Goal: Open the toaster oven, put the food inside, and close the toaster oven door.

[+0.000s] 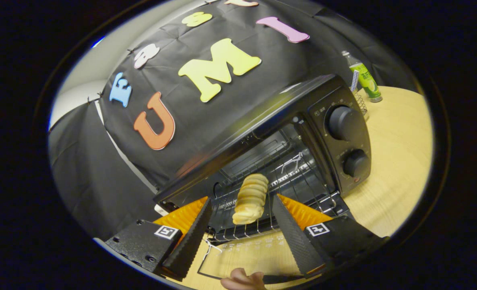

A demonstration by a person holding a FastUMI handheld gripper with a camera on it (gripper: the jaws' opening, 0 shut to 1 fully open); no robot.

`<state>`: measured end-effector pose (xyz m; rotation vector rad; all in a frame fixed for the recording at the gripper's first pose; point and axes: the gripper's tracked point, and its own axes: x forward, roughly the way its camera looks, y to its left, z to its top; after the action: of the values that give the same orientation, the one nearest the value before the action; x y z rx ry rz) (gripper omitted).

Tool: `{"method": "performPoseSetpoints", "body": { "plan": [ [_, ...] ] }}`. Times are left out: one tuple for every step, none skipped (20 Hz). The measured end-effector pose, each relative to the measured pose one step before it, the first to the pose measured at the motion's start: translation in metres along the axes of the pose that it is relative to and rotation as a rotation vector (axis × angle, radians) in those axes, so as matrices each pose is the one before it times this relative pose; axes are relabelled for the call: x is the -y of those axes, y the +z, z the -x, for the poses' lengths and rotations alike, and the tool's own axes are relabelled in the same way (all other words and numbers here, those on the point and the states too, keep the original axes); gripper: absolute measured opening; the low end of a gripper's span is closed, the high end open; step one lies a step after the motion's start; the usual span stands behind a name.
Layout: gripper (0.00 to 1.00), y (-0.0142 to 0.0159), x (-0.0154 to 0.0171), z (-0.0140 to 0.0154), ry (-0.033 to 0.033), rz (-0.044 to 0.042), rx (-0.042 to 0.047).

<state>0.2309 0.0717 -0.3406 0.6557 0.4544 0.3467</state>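
The black toaster oven (343, 121) stands on a wooden table with its door (254, 251) folded down flat toward me. A ridged, pale golden bread roll (250, 197) lies on the wire rack (298, 173) at the front of the oven cavity. My gripper (242, 199) is open, its fingertips level with the front of the rack. The roll sits in the gap between the fingers, with space on both sides, and neither finger touches it. A person's hand (242, 280) shows at the near edge of the lowered door.
Two round knobs (345, 123) sit on the oven's right panel. A green bottle (365, 78) and a small wire holder (360, 102) stand behind the oven on the right. Bare wooden table (399, 161) stretches right of the oven.
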Motion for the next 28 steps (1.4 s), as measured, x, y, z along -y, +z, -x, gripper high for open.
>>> {"method": "performPoseSetpoints", "body": {
  "plan": [
    [1.00,0.00024,-0.00084,0.00622,-0.00017,-0.00687,-0.00191],
    [1.00,0.00031,-0.00077,0.00552,-0.00153,-0.00022,-0.00097],
    [1.00,0.00103,0.00111,0.00593,-0.00389,0.00573,0.00156],
    [1.00,0.00054,0.00031,0.00581,-0.00525,0.01441,-0.00213],
    [1.00,0.00027,0.00132,0.00581,-0.01361,0.01569,0.00150],
    [1.00,0.00167,0.00044,0.00503,-0.00836,0.01117,0.00152],
    [1.00,-0.00068,-0.00107,0.00548,-0.00483,0.00950,-0.00809],
    [1.00,0.00125,-0.00173,0.00500,-0.00013,0.00467,-0.00334],
    [1.00,0.00161,-0.00171,0.00595,-0.00340,0.00715,0.00060],
    [1.00,0.00228,-0.00123,0.00584,-0.00328,0.00858,0.00538],
    [1.00,0.00001,-0.00066,0.00580,-0.00957,0.01096,0.00323],
    [1.00,0.00053,-0.00152,0.00560,-0.00347,0.00919,0.00007],
    [1.00,-0.00195,-0.00276,0.00488,-0.00193,0.00803,-0.00660],
    [1.00,-0.00250,-0.00139,0.00405,-0.00538,0.00949,-0.01288],
    [1.00,-0.00329,-0.00224,0.00419,-0.00172,0.01658,-0.01817],
    [1.00,-0.00596,-0.00019,0.00358,-0.01443,0.02878,-0.02610],
    [1.00,-0.00736,0.00225,0.00451,-0.02694,0.03568,-0.03989],
    [1.00,-0.00726,0.00346,0.00430,-0.03202,0.03955,-0.03750],
    [1.00,-0.00901,0.00275,0.00321,-0.03067,0.04113,-0.03996],
    [1.00,-0.00611,0.00148,0.00319,-0.02448,0.03192,-0.02185],
    [1.00,-0.00327,0.00069,0.00118,-0.02402,0.01844,-0.00735],
    [1.00,-0.00546,-0.00124,0.00251,-0.01730,0.02097,-0.00977],
    [1.00,-0.00478,-0.00014,0.00097,-0.01731,0.01881,-0.01033],
    [1.00,-0.00696,0.00172,0.00059,-0.03305,0.02476,-0.01806],
    [1.00,-0.00768,0.00034,0.00108,-0.02337,0.03791,-0.01575],
    [1.00,-0.00790,-0.00274,0.00114,-0.02035,0.05315,-0.01279],
    [1.00,-0.00568,-0.00088,0.00118,-0.02101,0.04789,-0.00423],
    [1.00,-0.00440,-0.00291,-0.00021,-0.01183,0.03749,0.00289]
  ]
}}
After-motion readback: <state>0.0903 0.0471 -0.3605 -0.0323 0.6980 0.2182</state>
